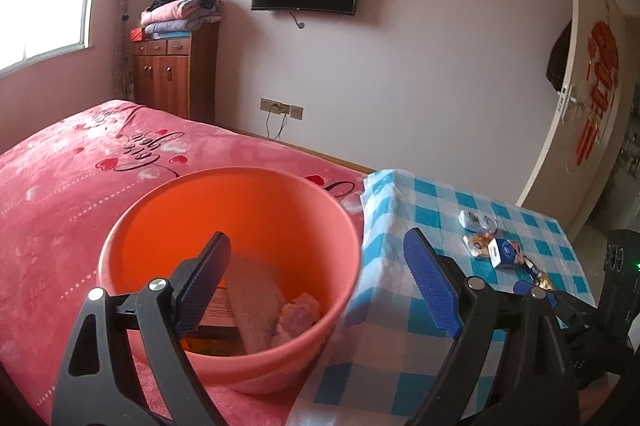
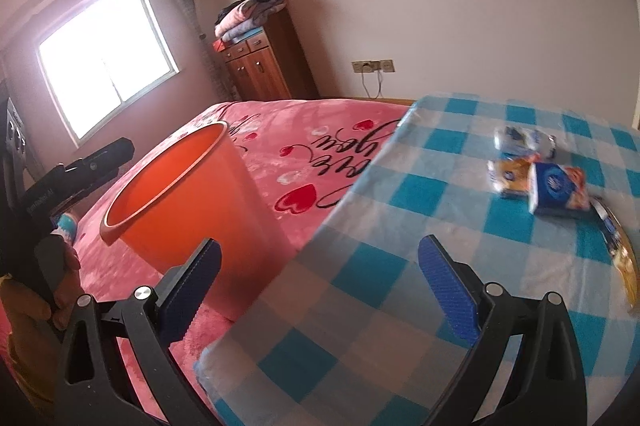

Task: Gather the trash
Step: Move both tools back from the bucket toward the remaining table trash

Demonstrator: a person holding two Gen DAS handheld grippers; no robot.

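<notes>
Gaping ribbed blue left tool [image 1: 320, 282], right tool [image 2: 320, 286]; round orange plastic bucket [image 1: 160, 226].

Your left gripper [image 1: 316, 282] shows black angular arms with triangular cut-outs, round silver screws at the pivots, and two ribbed blue pads [image 1: 430, 284] set wide apart at the bottom of the frame. Your right gripper [image 2: 320, 286] is built the same: black frame, silver screw heads, blue textured fingers [image 2: 450, 290] parted. At the left edge of the right wrist view, the other unit's black body carries small white lettering, too blurred to read, and your hand [image 2: 66, 290] wraps its handle, bare skin showing, with a yellowish-brown sleeve below it
</notes>
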